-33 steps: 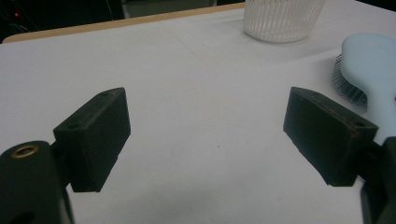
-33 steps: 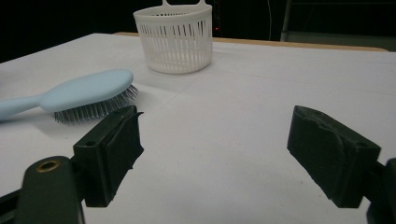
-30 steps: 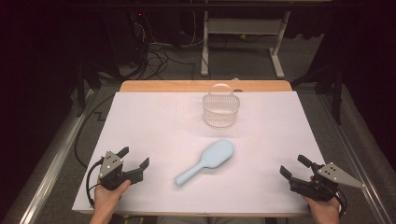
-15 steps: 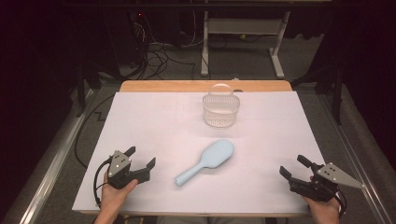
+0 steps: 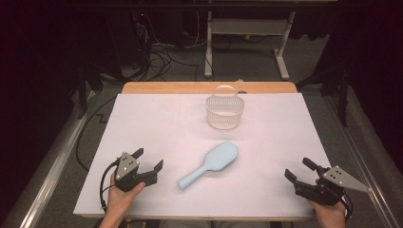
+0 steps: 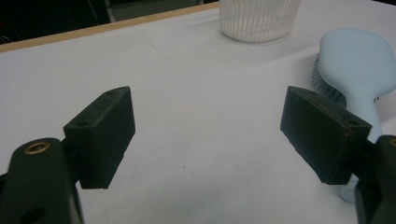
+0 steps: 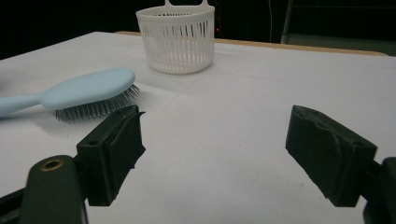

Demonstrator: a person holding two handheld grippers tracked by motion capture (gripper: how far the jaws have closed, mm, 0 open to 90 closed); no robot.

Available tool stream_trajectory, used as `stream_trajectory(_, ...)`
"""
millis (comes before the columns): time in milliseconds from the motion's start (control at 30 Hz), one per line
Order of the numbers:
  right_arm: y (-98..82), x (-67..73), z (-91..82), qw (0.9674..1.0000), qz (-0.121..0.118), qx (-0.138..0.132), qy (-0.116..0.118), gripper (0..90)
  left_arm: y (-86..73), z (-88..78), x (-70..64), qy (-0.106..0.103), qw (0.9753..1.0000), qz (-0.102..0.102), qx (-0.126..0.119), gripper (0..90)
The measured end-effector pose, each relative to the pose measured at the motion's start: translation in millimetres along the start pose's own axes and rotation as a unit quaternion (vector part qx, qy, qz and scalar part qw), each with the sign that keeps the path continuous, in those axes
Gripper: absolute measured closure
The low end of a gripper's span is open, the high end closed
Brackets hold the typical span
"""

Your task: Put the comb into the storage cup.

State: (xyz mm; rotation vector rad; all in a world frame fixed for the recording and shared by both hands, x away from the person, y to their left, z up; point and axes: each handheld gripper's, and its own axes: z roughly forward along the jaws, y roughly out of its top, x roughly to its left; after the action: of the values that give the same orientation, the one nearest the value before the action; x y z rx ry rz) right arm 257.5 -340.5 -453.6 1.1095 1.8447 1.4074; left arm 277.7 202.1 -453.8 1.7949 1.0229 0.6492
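Nearest the table's front edge, the left gripper and right gripper rest with jaws spread and empty, the pale blue hairbrush lying bristles-down between them, the white basket farther back.

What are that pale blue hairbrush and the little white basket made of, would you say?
The hairbrush looks like moulded plastic with a smooth matte pale blue back; its bristles are thin, grey and stiff, perhaps metal or nylon pins. The basket looks like white plastic too: thin upright ribs with open slots between them and a moulded rim and handle, slightly glossy. Neither shows seams or grain that would suggest wood or fabric.
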Motion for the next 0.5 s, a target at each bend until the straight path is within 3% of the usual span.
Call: stream_trajectory(500,0.0,0.8,0.4,1.0000,0.000,0.001,0.003,19.5,8.3,11.5,-15.7,-0.016,0.9998,0.008,-0.001,16.9)
